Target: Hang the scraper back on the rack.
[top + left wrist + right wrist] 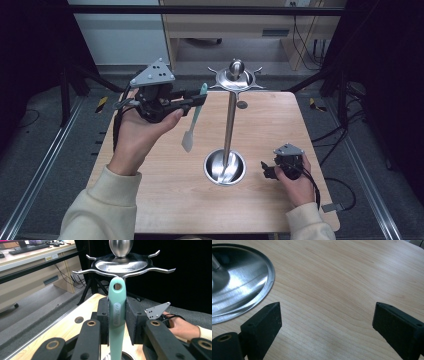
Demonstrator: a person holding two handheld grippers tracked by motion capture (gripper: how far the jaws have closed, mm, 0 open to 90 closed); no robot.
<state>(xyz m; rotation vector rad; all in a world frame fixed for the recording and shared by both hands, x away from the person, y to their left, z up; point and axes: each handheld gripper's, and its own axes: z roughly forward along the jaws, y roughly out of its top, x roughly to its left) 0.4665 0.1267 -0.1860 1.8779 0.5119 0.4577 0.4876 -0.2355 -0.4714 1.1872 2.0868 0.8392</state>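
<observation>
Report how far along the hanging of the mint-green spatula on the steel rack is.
Done: the left gripper has the mint-green spatula with a pale blade clamped by its handle, lifted off the table. In hand: its hanging hole sits just short of the steel rack's hooks. Left: hook it and let go. The right gripper rests open.

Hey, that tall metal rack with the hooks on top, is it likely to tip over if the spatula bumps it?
Probably not easily: the rack stands on a wide dished base, which looks weighty. Still, its pole is tall and thin, so a push near the hooks would have the most leverage. Polished steel on smooth wood may slide rather than tip.
</observation>
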